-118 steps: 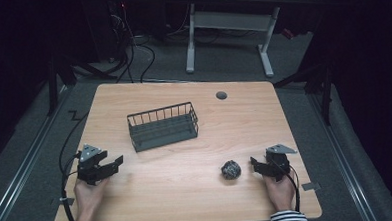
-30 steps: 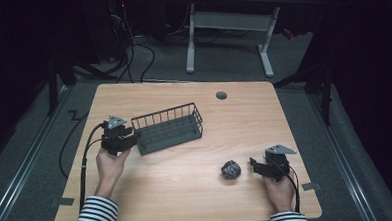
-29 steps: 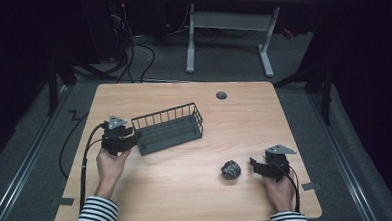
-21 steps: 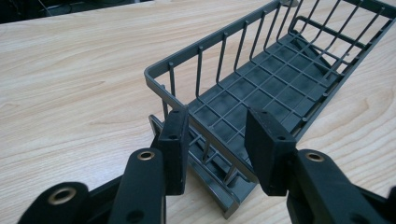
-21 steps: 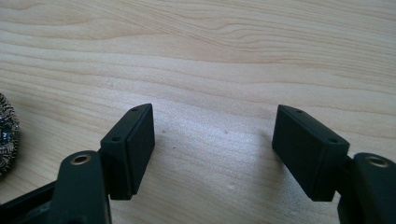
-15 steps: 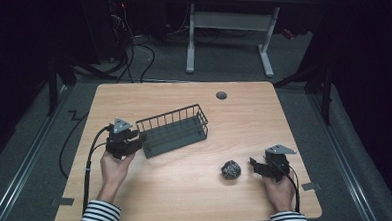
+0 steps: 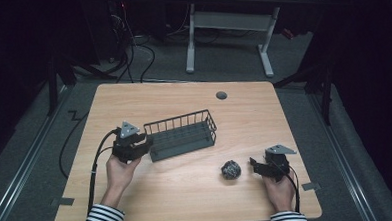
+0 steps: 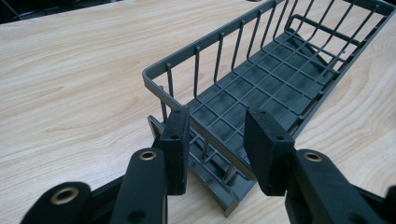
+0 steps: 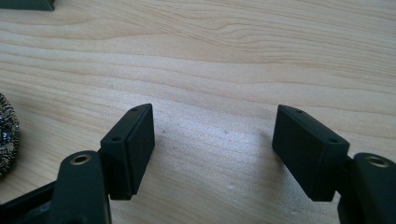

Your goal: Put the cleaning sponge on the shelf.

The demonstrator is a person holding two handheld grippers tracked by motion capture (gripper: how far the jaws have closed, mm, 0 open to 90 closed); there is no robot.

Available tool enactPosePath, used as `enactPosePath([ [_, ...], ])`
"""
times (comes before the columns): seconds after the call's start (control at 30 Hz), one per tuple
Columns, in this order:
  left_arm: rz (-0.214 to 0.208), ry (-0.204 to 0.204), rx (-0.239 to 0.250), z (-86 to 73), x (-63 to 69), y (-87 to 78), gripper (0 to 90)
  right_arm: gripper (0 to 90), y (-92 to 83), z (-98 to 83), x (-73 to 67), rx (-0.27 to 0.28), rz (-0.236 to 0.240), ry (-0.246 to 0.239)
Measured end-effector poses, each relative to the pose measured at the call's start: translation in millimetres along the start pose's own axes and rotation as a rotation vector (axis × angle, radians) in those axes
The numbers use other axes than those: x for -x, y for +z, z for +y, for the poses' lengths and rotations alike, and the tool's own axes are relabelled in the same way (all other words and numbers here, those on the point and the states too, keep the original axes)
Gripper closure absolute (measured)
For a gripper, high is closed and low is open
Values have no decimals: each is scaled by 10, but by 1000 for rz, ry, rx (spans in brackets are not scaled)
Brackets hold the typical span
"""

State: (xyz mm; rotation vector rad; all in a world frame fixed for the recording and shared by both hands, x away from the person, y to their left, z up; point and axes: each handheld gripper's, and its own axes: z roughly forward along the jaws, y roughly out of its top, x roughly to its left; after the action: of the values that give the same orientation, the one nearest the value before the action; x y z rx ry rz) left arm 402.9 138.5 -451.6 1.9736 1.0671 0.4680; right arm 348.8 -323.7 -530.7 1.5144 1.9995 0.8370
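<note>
High view: grey wire basket (image 7: pixel 181 135) sits centre frame on the wooden table (image 7: pixel 148 97), long axis running lower left to upper right. Left gripper (image 7: pixel 144 144) at the basket's left short end. Scrubber ball (image 7: pixel 230 169) at lower right, right gripper (image 7: pixel 253 164) just beside it, apart.

Left gripper view: jaws straddle the basket's end wall (image 8: pixel 205 140), not pressed together; contact unclear. Basket runs away toward the upper right.

Right gripper view: jaws spread wide over bare wood, scrubber ball (image 9: pixel 5 135) at the left edge.

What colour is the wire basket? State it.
Dark grey; the left gripper view shows the wire basket best.
</note>
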Motion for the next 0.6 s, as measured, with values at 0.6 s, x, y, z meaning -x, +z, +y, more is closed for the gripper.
enactPosePath([
  [0.6, -59, 4, -2, 15, 160, 27, 572, 298, 1, 0, 0, 0, 1, 0],
])
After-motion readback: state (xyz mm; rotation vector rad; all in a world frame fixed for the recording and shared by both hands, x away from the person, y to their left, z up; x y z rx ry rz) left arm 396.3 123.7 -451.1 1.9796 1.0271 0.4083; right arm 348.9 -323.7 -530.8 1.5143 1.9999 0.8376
